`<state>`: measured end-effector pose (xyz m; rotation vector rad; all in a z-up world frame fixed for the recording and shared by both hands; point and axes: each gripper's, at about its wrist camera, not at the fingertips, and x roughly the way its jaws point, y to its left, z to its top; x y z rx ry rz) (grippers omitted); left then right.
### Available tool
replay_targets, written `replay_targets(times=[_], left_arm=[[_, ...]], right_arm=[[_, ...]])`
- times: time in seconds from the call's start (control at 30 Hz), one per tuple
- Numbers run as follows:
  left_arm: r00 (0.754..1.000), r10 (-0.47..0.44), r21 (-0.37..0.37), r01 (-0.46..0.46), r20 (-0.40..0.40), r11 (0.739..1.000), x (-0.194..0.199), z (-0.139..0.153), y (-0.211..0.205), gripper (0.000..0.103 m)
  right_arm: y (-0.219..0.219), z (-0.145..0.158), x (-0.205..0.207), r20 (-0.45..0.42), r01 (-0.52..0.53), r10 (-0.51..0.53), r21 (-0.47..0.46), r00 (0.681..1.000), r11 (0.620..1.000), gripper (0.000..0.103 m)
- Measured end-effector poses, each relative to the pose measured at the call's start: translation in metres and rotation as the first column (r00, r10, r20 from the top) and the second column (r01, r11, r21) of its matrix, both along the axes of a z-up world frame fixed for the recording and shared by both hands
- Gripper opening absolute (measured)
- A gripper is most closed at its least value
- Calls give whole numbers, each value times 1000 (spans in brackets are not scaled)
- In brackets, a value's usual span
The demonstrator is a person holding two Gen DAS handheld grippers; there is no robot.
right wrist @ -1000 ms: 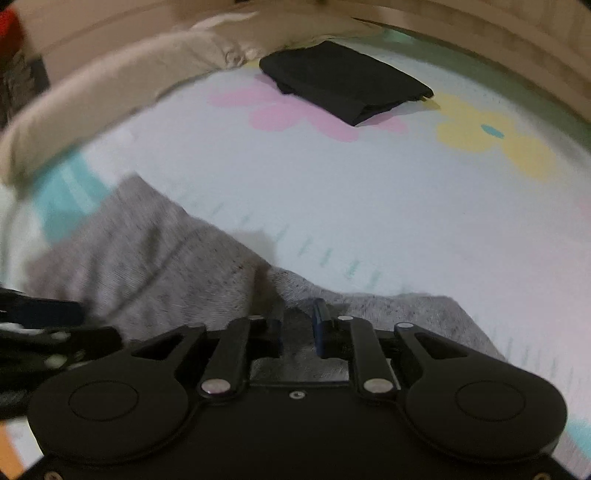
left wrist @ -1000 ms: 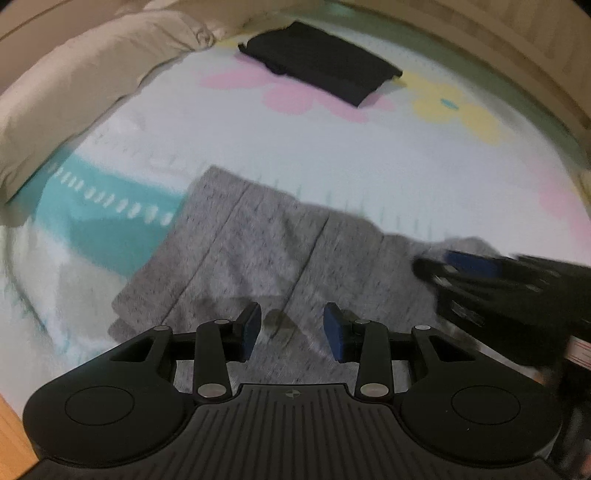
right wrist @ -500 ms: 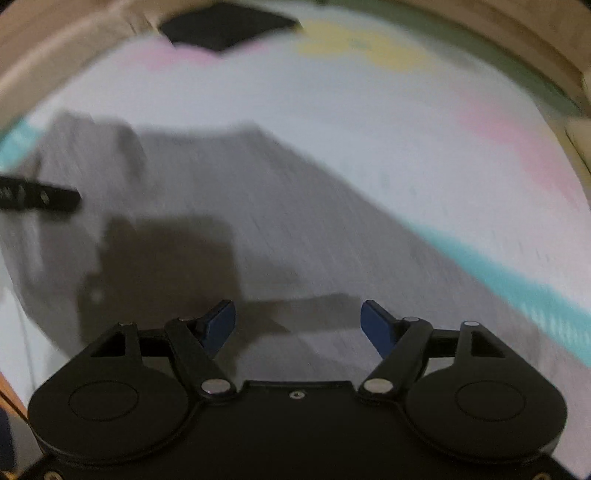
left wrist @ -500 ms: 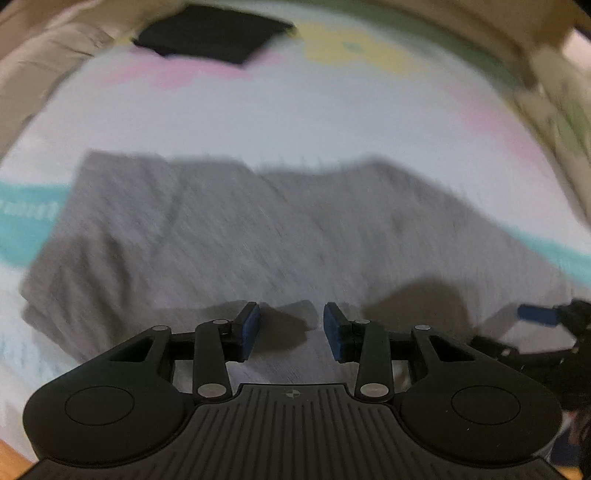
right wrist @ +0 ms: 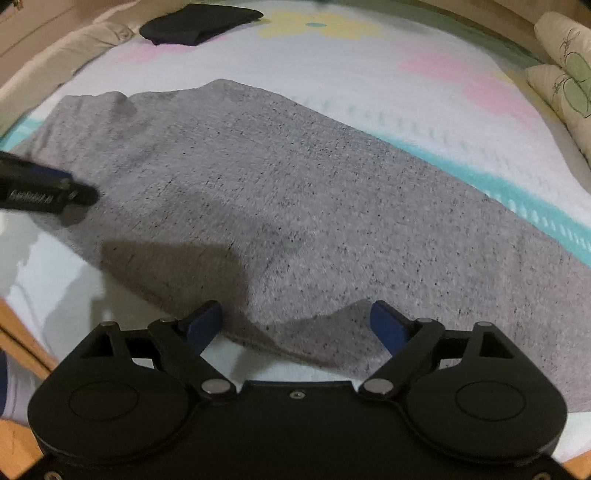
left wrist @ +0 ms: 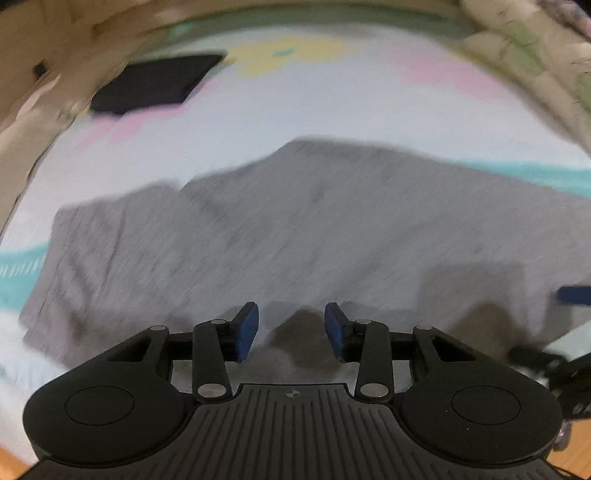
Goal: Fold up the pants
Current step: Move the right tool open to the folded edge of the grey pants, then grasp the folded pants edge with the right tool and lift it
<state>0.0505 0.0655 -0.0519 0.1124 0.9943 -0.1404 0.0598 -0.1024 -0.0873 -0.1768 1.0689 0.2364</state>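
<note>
Right wrist view shows the grey pants (right wrist: 295,192) lying long and fairly flat across the bed (right wrist: 424,92), running from the far left corner toward the near right edge, with one layer folded over along the near side. The right claw (right wrist: 297,321) hangs just above the near hem, its jaws spread wide with nothing between them. The left claw (left wrist: 291,330) sits over the near edge of the same cloth, jaws apart too, though less widely, and empty. Its picture is smeared, so I cannot tell whether its pads touch the fabric. A black folded garment (right wrist: 201,23) rests near the far edge, well apart from the pants, and pillows (right wrist: 565,74) line the right side.

My worry is the grip. The near hem looks doubled, and a claw closing there may catch only the top layer, so the fold would slide open when lifted. The cloth is soft and limp; if the two claws lift unevenly, the leg could twist and wrinkle. The hem also lies close to the near edge of the bed, so a careless tug might drag it off.
</note>
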Motion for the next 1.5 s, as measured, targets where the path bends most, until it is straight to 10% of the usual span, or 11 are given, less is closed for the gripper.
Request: replay_targets(times=[0.27, 0.43, 0.97, 1.3, 1.5], left_arm=[[982, -128, 15, 132, -142, 991, 14, -25, -61, 40], [982, -172, 36, 175, -83, 984, 20, -14, -91, 39], [942, -336, -45, 336, 9, 941, 20, -16, -176, 39], [941, -340, -24, 339, -6, 940, 32, -30, -182, 39], [940, -340, -28, 340, 9, 940, 32, -29, -186, 39]], right_arm=[[-39, 15, -13, 8, 73, -73, 42, 997, 996, 87], [-83, 28, -11, 7, 208, -209, 74, 978, 975, 87], [-342, 79, 4, -129, 635, -626, 39, 769, 772, 88], [-437, 19, -19, -342, 680, -608, 149, 716, 718, 70], [-445, 10, -29, -351, 634, -540, 264, 765, 727, 73]])
